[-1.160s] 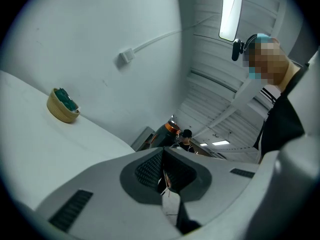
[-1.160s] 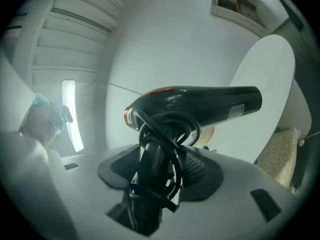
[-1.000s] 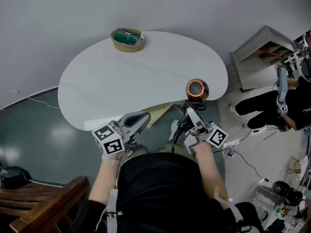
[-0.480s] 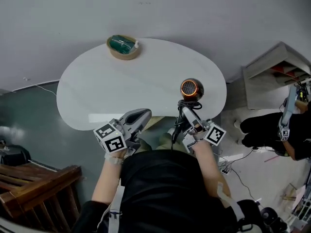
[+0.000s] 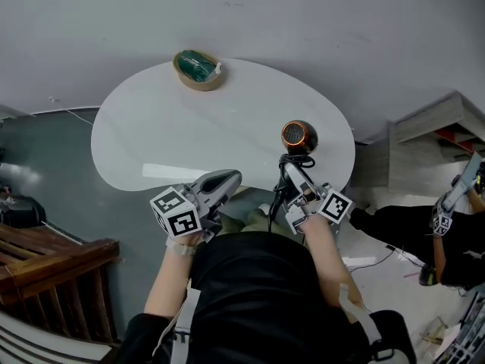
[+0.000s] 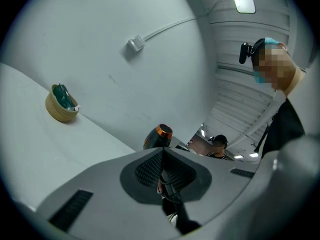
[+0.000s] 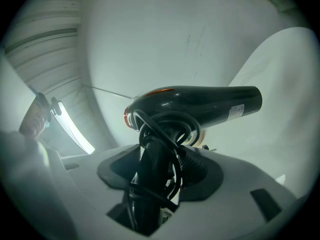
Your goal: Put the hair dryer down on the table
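White oval worktop [image 5: 189, 127], grey wall behind.

- **Lower left of frame, nearest:** left tongs [image 5: 221, 182], closed together, nothing in them.
- **Lower centre-right:** right tongs [image 5: 294, 177], clamped on the handle of the hair dryer [image 5: 299, 136], with its cord looped round that handle.
- **Dryer:** black barrel with an orange ring at the mouth, over the worktop's near right edge. It appears clear of the surface, though the angle is poor.
- **Status:** held, not yet put down. Lowering and release remain.
- **Far edge:** tan bowl [image 5: 198, 69], green contents.

Floor cables [image 5: 400, 255], second operator [image 5: 413, 224]: a lab
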`<state>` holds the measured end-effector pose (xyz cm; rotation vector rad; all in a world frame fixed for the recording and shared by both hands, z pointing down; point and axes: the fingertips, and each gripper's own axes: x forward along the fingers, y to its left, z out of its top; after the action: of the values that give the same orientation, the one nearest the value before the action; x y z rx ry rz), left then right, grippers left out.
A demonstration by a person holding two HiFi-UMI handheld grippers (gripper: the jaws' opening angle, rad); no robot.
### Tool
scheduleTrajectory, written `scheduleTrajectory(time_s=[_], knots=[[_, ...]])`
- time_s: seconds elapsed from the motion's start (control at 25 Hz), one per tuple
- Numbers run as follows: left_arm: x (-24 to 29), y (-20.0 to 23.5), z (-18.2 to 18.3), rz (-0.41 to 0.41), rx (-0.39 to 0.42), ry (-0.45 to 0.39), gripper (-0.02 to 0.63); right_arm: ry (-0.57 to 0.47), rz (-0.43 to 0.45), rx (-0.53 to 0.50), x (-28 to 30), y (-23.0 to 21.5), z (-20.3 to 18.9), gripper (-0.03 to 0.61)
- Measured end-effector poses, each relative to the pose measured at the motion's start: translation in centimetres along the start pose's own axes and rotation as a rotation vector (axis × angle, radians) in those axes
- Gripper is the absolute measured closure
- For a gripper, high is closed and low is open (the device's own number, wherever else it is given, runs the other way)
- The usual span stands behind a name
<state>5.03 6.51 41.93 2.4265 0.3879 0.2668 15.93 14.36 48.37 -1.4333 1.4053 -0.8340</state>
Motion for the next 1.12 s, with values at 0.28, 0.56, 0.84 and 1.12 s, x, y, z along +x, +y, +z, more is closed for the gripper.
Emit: scheduleTrajectory(time_s=[0.28, 0.56, 0.84, 1.12], knots=[[-0.6, 3.4, 1.0, 0.044, -0.073, -0.012, 0.603, 0.009, -0.057, -0.011, 2.2, -2.8, 0.6, 0.339], [-3.7, 6.9, 2.5, 0.060, -0.163, -0.041, 0.603, 0.015, -0.132, -0.013, 5.4, -5.4, 0.0, 0.339], [-8.1, 10.8, 3.4, 0.067, -0.197, -0.062, 0.603, 0.014, -0.233, -0.032, 9.1, -8.6, -1.5, 0.339], [-10.7, 14.6, 4.0, 0.097, -0.261, -0.110, 0.603, 0.030, -0.300, -0.005, 13.1, -12.2, -2.4, 0.339]])
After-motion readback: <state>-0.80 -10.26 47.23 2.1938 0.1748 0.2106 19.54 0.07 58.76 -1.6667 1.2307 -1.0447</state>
